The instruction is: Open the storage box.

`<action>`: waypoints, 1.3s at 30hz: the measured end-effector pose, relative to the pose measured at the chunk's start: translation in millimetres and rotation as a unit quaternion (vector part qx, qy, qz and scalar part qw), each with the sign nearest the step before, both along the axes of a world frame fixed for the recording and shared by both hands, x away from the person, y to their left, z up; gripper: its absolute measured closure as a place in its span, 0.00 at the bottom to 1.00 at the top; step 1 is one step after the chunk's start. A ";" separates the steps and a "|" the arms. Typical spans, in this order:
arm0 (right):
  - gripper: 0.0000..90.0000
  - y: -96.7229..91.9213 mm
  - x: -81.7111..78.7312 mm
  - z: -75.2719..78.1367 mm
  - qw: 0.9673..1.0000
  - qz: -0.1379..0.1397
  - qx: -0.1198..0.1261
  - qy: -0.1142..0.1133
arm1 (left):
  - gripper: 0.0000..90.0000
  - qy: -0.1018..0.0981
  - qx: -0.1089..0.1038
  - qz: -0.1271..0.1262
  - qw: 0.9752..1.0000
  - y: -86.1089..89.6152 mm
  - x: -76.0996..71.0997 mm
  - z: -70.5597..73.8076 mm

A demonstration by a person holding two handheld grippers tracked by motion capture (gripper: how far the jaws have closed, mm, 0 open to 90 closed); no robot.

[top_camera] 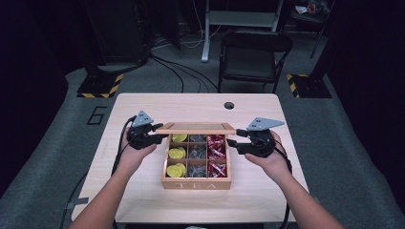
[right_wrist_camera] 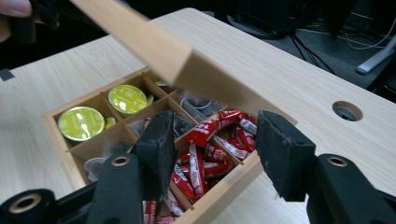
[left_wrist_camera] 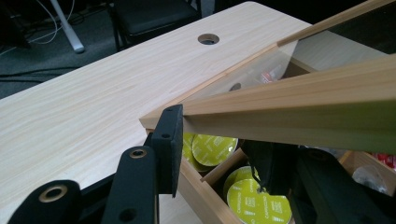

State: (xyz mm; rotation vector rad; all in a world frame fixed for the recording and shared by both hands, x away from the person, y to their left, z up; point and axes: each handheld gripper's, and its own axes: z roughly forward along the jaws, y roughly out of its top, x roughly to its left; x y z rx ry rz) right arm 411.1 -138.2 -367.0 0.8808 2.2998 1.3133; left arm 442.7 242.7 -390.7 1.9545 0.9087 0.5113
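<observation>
On the pale wood table (top_camera: 143, 102) we've got the tea box (top_camera: 196, 182) lid (top_camera: 196, 128) half-raised, left gripper (top_camera: 160, 138) clamped on its corner, right gripper (top_camera: 232, 142) open beside it; light, stiff, glazed, so grip the frame.

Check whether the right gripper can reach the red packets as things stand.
Probably yes: the lid is raised, the red packets lie uncovered just ahead of the open right gripper, with nothing between.
</observation>
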 end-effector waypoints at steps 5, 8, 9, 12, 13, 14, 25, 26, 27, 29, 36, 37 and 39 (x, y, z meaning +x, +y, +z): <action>0.54 1.4 8.4 -6.1 1.000 -0.018 -0.003 -0.001 | 0.64 0.000 -0.001 0.012 1.000 -2.1 0.4 1.3; 0.54 3.1 16.0 -10.4 1.000 -0.029 0.001 -0.003 | 0.65 0.004 -0.004 0.018 1.000 -2.9 0.7 2.2; 0.54 4.0 18.5 -11.9 0.999 -0.033 0.003 -0.002 | 0.65 0.003 -0.006 0.022 1.000 -3.5 0.8 2.3; 0.54 5.3 26.3 -15.8 0.999 -0.043 0.009 -0.003 | 0.65 0.004 -0.011 0.030 0.999 -4.6 1.1 2.4; 0.54 5.7 28.5 -16.9 0.999 -0.048 0.013 -0.002 | 0.65 0.004 -0.012 0.031 0.999 -4.8 1.2 2.6; 0.54 6.1 30.8 -18.1 0.999 -0.049 0.015 -0.001 | 0.65 0.004 -0.014 0.033 0.999 -5.0 1.2 2.6; 0.59 13.1 47.2 -29.2 0.998 -0.068 0.012 -0.003 | 0.65 0.010 -0.017 0.043 0.999 -6.3 5.2 6.8; 0.59 13.6 48.2 -29.3 0.997 -0.070 0.013 -0.002 | 0.65 0.011 -0.017 0.042 0.999 -6.4 5.8 7.4; 0.59 13.4 49.7 -29.3 0.997 -0.071 0.014 -0.005 | 0.65 0.012 -0.017 0.042 0.999 -6.3 6.6 8.1; 0.60 12.7 52.3 -28.6 0.997 -0.075 0.020 -0.008 | 0.65 0.012 -0.016 0.043 0.999 -6.3 7.6 9.1; 0.63 13.2 58.9 -27.4 0.997 -0.071 0.026 -0.009 | 0.66 0.011 -0.019 0.046 0.999 -6.6 13.0 12.4; 0.63 13.4 59.7 -27.3 0.997 -0.072 0.026 -0.011 | 0.66 0.011 -0.020 0.046 0.999 -6.5 14.0 12.9; 0.63 13.9 61.5 -27.3 0.997 -0.072 0.028 -0.011 | 0.66 0.011 -0.019 0.047 0.999 -6.8 15.1 13.8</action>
